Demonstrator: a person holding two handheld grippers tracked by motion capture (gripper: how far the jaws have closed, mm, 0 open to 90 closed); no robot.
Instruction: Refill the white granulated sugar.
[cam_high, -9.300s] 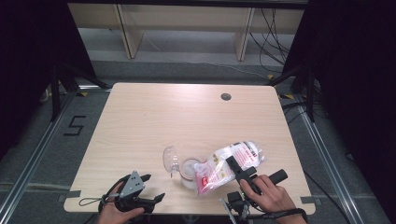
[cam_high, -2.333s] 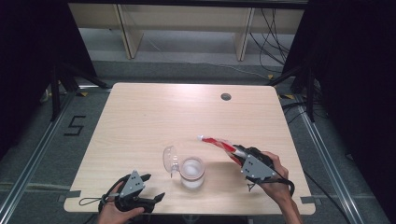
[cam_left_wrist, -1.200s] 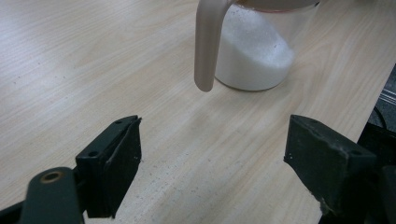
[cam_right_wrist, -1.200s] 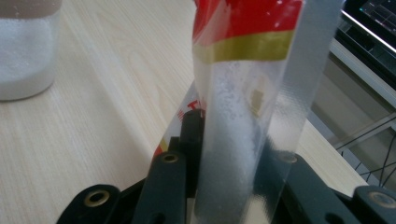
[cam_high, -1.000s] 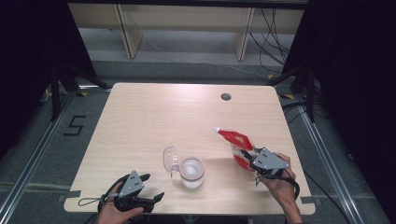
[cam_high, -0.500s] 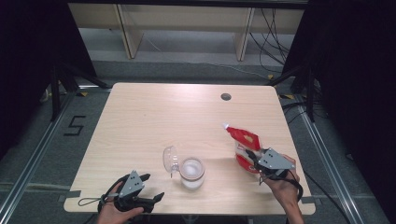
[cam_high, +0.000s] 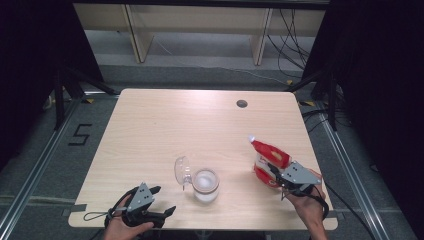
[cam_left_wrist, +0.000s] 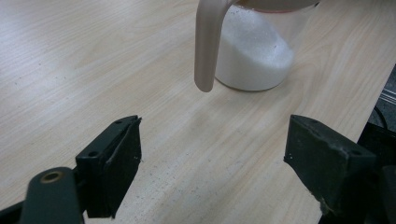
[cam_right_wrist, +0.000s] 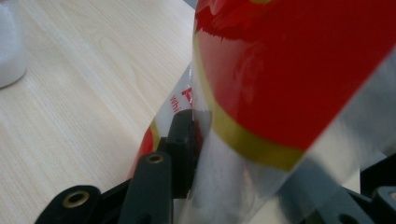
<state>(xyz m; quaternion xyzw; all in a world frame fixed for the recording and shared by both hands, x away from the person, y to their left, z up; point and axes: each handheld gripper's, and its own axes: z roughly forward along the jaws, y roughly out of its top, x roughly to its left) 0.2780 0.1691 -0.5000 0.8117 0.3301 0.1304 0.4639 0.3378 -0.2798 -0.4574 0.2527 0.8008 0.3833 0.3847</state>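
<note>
A pale wood-grain table (cam_high: 165, 125) bears a clear plastic jug of white powder (cam_high: 205, 184) near its front edge and a red-and-clear plastic bag (cam_high: 267, 161) by the right edge.

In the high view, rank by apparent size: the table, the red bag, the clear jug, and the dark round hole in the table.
1. table, by far the largest.
2. red bag and clear jug: look about alike, so I won't rank them.
3. dark round hole, smallest.

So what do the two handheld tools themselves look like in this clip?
Both are black. The left tool and right tool each carry a grey three-cornered plate on top. The left one trails a dark cable loop. Its blocky black jaws have brass-coloured pivot rivets.
</note>
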